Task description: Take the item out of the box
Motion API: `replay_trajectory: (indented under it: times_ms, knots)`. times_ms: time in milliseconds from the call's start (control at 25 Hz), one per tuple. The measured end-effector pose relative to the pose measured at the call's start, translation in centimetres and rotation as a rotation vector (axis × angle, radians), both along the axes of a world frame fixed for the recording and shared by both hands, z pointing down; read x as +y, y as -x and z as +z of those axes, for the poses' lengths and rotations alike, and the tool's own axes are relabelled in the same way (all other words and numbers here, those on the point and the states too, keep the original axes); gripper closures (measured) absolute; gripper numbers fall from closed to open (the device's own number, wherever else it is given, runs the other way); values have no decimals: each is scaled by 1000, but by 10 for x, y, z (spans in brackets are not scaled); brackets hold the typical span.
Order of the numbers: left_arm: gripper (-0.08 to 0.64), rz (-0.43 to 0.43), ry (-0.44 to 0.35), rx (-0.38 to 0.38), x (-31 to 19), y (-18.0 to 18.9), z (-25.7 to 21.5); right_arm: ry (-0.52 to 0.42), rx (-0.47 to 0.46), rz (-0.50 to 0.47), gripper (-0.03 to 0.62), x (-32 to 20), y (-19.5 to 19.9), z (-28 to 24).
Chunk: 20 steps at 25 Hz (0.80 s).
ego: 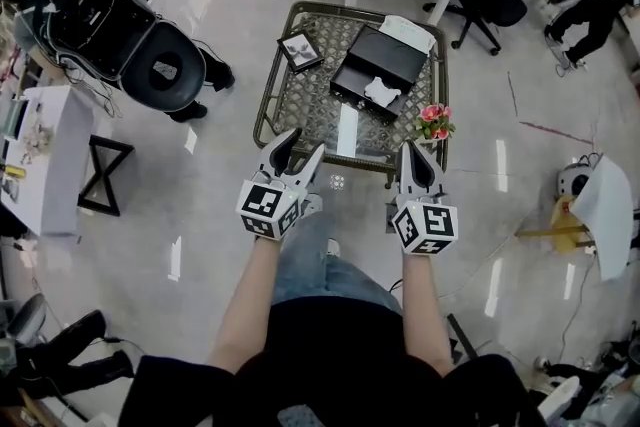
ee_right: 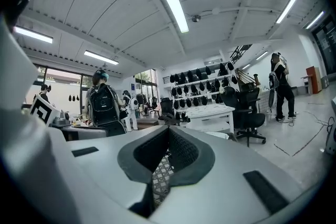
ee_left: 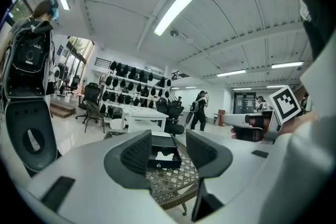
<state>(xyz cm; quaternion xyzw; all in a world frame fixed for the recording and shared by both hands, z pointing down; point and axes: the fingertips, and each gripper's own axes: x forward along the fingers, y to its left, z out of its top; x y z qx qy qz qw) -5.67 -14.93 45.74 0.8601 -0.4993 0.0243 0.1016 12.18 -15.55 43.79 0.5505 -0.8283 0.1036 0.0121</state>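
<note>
I have both grippers held low at the near edge of the table (ego: 300, 110), a woven lattice top in a dark frame, and neither one touches anything. The left gripper (ego: 299, 151) has its jaws spread apart with nothing between the pads. In the left gripper view the gap between them frames the box (ego: 392, 55), which sits well ahead of the jaws on the far half of the table. The box is black and lies open. The item (ego: 382, 92), a small white crumpled-looking piece, rests inside the box's nearer compartment, in plain sight from above and also visible through the left jaws' gap. From here I cannot tell what the item is made of. The right gripper (ego: 414, 153) has its jaws pressed together at the tips and holds nothing. In the right gripper view only a sliver of the lattice shows below the point where the pads meet. The right gripper hangs by the table's near right corner, close to a small bunch of pink flowers (ego: 435, 120), and is well apart from the box. A white strip (ego: 347, 129) lies flat on the lattice between the box and the near edge, roughly midway between my two grippers. A small dark picture frame (ego: 300, 49) sits to the left of the box, clear of it. The item lies beyond both pairs of jaws, nearer the line of the left pair than that of the right.
</note>
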Motion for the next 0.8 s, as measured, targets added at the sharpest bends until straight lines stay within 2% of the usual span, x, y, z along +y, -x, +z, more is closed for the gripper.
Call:
replay_trajectory:
  times_ms: [480,800]
  knots:
    - [357,34,22,3,-68,-6,7,18,-2,26,589,-66,1,6]
    - [354,84,24,-2,-132,-15,19,31,4,53,589,-126,1,16]
